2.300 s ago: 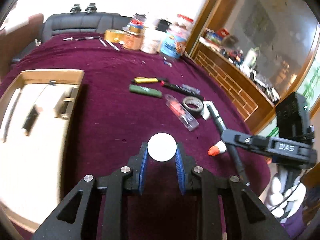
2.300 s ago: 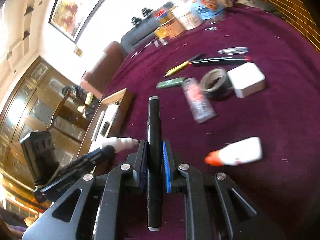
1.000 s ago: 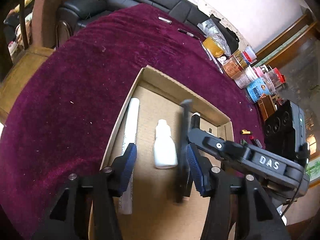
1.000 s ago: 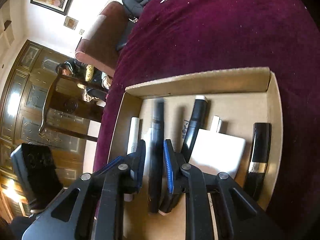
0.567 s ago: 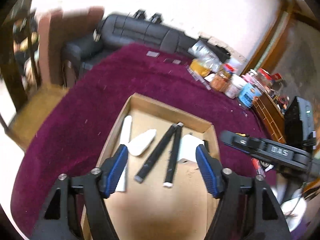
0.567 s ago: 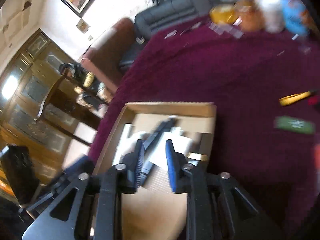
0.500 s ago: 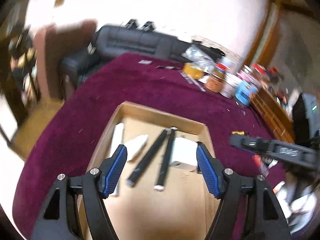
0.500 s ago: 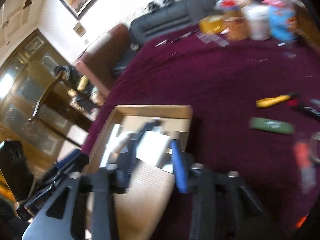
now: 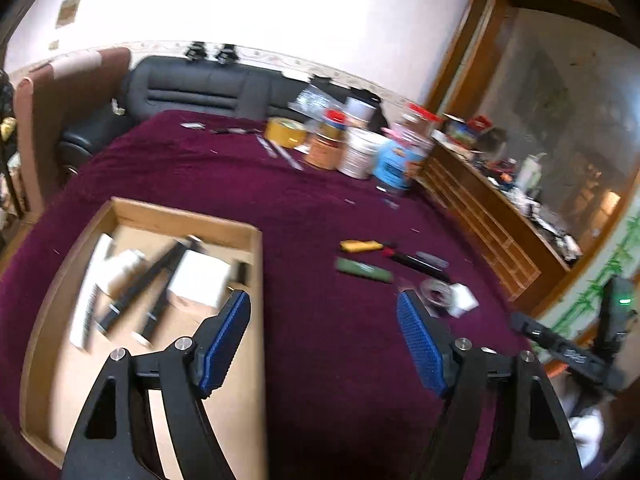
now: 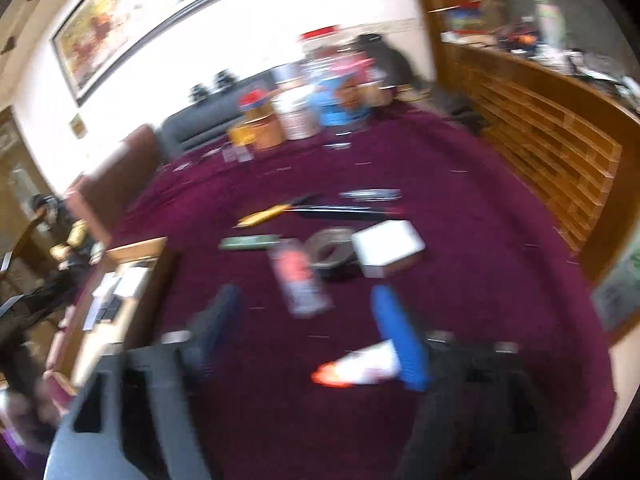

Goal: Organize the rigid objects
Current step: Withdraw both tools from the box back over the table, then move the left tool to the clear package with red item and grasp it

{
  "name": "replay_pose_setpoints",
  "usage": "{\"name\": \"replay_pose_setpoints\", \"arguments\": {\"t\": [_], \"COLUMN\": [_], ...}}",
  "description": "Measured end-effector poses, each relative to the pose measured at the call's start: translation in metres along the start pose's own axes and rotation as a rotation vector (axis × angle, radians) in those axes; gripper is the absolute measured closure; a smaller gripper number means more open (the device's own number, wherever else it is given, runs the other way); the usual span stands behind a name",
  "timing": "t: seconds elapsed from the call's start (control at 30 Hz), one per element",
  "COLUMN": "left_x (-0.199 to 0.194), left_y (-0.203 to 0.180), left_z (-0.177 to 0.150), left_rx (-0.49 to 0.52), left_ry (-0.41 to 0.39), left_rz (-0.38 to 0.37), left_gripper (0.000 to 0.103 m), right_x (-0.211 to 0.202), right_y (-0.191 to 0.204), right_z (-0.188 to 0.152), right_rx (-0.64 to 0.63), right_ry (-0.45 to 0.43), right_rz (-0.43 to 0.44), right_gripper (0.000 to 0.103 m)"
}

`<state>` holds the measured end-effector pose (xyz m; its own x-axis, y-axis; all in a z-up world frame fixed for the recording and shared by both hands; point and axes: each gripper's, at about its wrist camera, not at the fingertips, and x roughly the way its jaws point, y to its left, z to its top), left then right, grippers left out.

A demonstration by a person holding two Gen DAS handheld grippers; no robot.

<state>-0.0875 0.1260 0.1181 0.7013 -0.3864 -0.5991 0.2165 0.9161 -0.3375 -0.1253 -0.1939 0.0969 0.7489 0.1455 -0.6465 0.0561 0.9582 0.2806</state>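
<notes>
My left gripper (image 9: 322, 304) hangs over the maroon cloth beside the cardboard box (image 9: 256, 240), its jaws opening with nothing between them. Inside the box lie two black markers (image 9: 140, 284), a white bottle (image 9: 124, 264) and a white block (image 9: 200, 276). My right gripper (image 10: 306, 300) is blurred, its jaws opening wide and empty above a clear red-labelled case (image 10: 298, 276). An orange-capped glue bottle (image 10: 356, 368) lies low between its fingers on the cloth. A tape roll (image 10: 328, 250), a white box (image 10: 388, 246), a green stick (image 10: 250, 242) and a yellow cutter (image 10: 264, 212) lie beyond.
Jars and tubs (image 9: 360, 152) and a yellow tape roll (image 9: 286, 132) crowd the table's far edge. A black sofa (image 9: 200, 88) stands behind, and a wooden cabinet (image 9: 492, 220) runs along the right. The table edge curves close at the right.
The right gripper let go of its black marker in the box. Both grippers opened wider and swung right, away from the box toward the loose items on the cloth.
</notes>
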Motion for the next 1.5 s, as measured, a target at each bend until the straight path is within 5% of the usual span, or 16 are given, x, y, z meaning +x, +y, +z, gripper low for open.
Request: {"name": "replay_pose_setpoints", "arguments": {"t": [0.1, 0.23, 0.43, 0.6, 0.8, 0.93, 1.1, 1.3, 1.5], "left_x": [0.006, 0.019, 0.026, 0.021, 0.029, 0.039, 0.058, 0.09, 0.139], "left_y": [-0.021, -0.037, -0.031, -0.023, -0.015, -0.021, -0.037, -0.064, -0.084], "left_z": [-0.018, -0.045, -0.054, -0.05, -0.053, -0.056, -0.063, -0.06, -0.062], "left_rx": [-0.008, -0.035, -0.096, -0.108, -0.129, -0.131, -0.077, 0.058, 0.216], "left_ry": [0.042, 0.116, 0.144, 0.139, 0.16, 0.187, 0.24, 0.265, 0.334], "left_rz": [-0.031, -0.041, 0.015, 0.057, 0.07, 0.05, 0.05, 0.105, 0.199], "left_gripper": [0.033, 0.033, 0.033, 0.033, 0.033, 0.033, 0.033, 0.033, 0.033], "right_x": [0.015, 0.047, 0.116, 0.142, 0.117, 0.108, 0.059, 0.024, 0.026], "right_y": [-0.026, -0.004, 0.037, 0.048, 0.07, 0.069, 0.034, -0.029, -0.062], "right_z": [0.0, 0.006, 0.014, 0.01, -0.021, -0.029, -0.012, -0.001, 0.003], "right_rx": [0.063, -0.021, -0.18, -0.199, -0.17, -0.056, -0.039, 0.044, 0.115], "right_ry": [0.057, 0.148, 0.279, 0.319, 0.419, 0.519, 0.341, 0.224, 0.222], "right_rz": [0.021, 0.111, 0.017, -0.015, 0.144, 0.371, 0.325, 0.236, 0.186], "right_gripper": [0.02, 0.02, 0.025, 0.075, 0.074, 0.07, 0.05, 0.05, 0.05]}}
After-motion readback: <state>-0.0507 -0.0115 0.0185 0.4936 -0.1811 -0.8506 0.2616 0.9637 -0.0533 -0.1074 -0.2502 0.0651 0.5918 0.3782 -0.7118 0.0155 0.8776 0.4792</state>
